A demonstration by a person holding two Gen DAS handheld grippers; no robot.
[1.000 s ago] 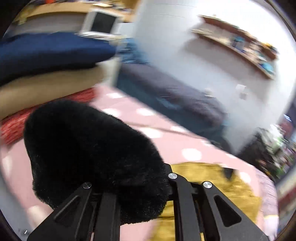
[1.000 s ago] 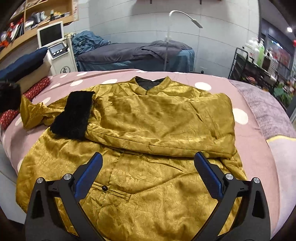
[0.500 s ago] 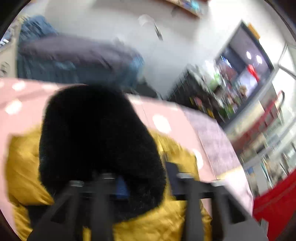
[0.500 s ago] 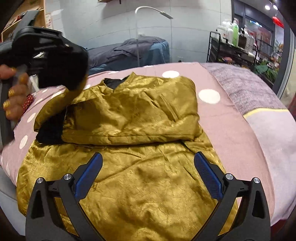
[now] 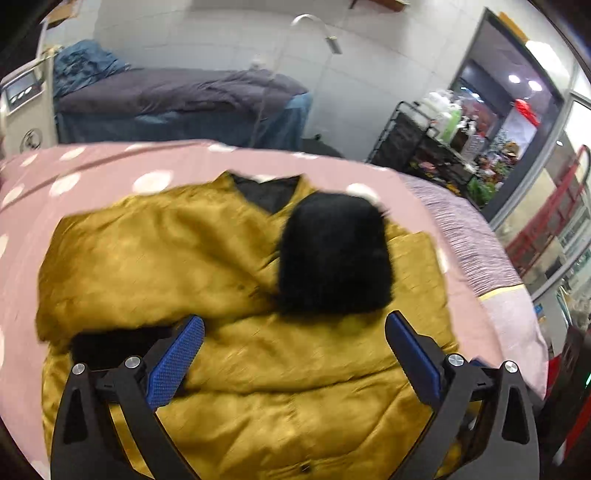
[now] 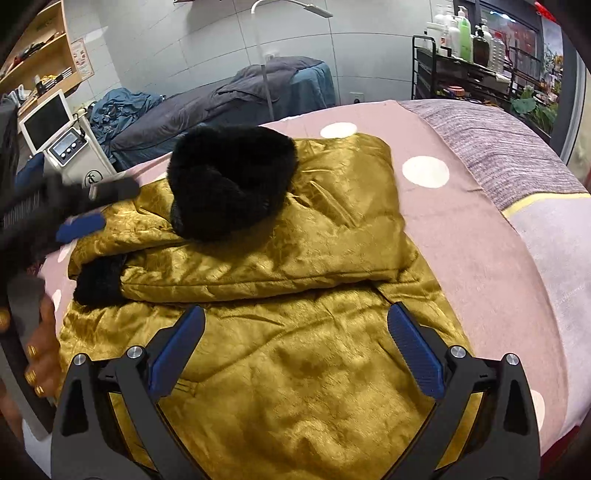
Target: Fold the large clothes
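A gold satin jacket (image 5: 184,266) lies spread on the pink dotted bed cover (image 5: 110,166), both sleeves folded across its chest. The upper sleeve's black fur cuff (image 5: 332,254) rests on the jacket, just ahead of my left gripper (image 5: 293,319). Its jaws are opening wide, with nothing between the blue pads. In the right wrist view the same cuff (image 6: 229,181) sits near the collar, and the other cuff (image 6: 98,280) pokes out at the left. My right gripper (image 6: 295,308) hovers open over the jacket's (image 6: 314,369) lower half, holding nothing. The blurred left gripper's pad (image 6: 79,227) shows at the left edge.
A person's hand with rings (image 6: 40,354) grips the left tool. Behind the bed stand a massage couch with a dark blanket (image 5: 177,96), a white machine with a screen (image 6: 62,136), a floor lamp (image 5: 314,26) and a black trolley of bottles (image 6: 461,55).
The left gripper swung the fur-cuffed sleeve from the bed's left side over onto the jacket's chest, then let it go and opened. The right gripper shifted a little and stayed open.
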